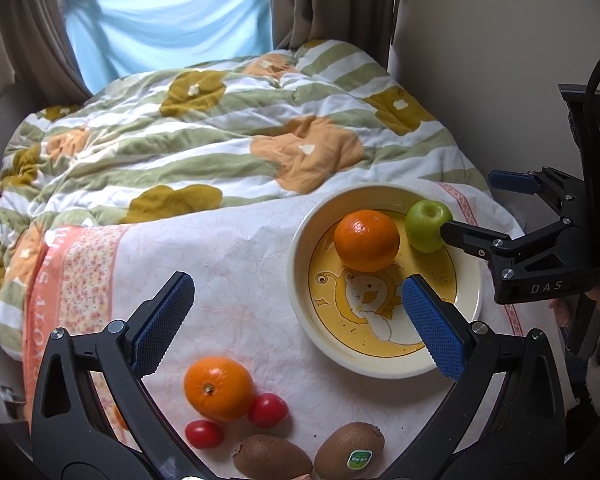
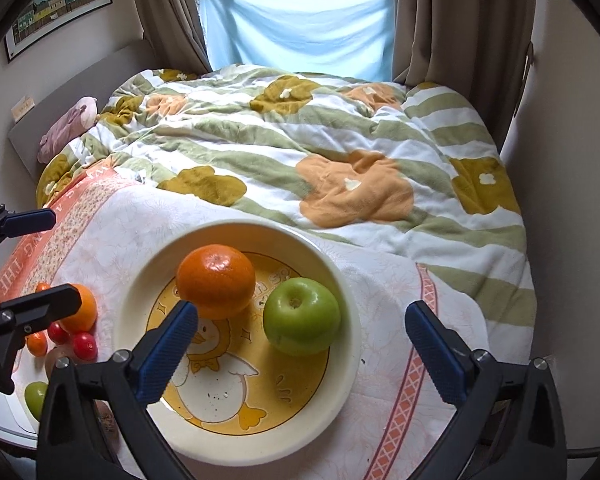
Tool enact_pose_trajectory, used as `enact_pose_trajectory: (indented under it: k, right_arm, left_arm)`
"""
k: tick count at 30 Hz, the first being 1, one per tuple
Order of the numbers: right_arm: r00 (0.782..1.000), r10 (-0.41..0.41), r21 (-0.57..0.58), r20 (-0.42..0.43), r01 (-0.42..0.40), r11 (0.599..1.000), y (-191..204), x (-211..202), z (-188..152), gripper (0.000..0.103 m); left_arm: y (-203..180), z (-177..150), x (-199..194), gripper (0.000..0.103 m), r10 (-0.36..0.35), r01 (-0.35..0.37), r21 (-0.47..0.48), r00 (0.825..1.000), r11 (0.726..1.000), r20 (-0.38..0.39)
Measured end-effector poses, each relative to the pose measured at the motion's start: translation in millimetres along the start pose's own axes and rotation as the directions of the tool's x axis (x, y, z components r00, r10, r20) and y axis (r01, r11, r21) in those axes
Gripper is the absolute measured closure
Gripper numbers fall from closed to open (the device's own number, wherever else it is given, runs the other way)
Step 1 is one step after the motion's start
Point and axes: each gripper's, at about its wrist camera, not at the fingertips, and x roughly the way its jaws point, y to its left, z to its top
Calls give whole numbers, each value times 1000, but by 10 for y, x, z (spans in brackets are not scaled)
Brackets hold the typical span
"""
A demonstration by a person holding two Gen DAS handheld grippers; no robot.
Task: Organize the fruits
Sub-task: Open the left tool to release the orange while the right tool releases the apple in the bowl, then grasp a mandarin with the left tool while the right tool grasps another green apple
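- The round green apple (image 2: 302, 316) sits in the cream bowl with a yellow duck picture (image 2: 350, 344), in the middle of the frame, between the wide-open right tool (image 2: 302, 354).
- A shiny orange (image 2: 216, 280) touches it.
- The left tool (image 1: 298, 322) is open too, above loose fruit: another orange (image 1: 219, 389), two red tomatoes (image 1: 268, 410), two brown kiwis (image 1: 349, 450).

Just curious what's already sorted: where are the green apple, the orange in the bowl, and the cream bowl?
Green apple (image 2: 302, 316), right wrist view, front skin.
Orange in the bowl (image 2: 215, 281), right wrist view, middle.
Cream bowl (image 2: 132, 316), right wrist view, left rim.
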Motion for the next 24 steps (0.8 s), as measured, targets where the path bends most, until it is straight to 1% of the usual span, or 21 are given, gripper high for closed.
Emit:
enact_pose_trajectory:
  k: [3, 6, 9, 13, 16, 20, 24]
  right_arm:
    - [1000, -4, 14, 24, 4, 1000, 24, -192, 38, 0]
    - [999, -36, 19, 31, 36, 999, 96, -402, 62, 0]
    - [998, -51, 37, 26, 50, 998, 212, -616, 49, 0]
    - [998, -60, 91, 25, 57, 994, 425, -911, -9, 0]
    - [998, -54, 149, 34, 48, 988, 633, -1138, -85, 0]
    - [995, -79, 189, 54, 68, 980, 995, -1398, -207, 0]
    - [994, -94, 221, 52, 80, 972, 1360, -1513, -348, 0]
  left_arm:
    - [37, 12, -221, 0, 12, -12, 8, 999, 1000, 35]
    - [146, -12, -492, 0, -1, 2, -11, 998, 1000, 68]
    - [292, -73, -748, 0, -12, 15, -34, 996, 999, 93]
    - [543, -215, -1093, 0, -12, 18, -52, 993, 998, 115]
    - [743, -338, -1307, 0, -9, 15, -46, 993, 999, 117]
    - [1013, -531, -1541, 0, -25, 29, -27, 993, 999, 119]
    - [1227, -743, -1704, 0, -18, 18, -1, 994, 1000, 108]
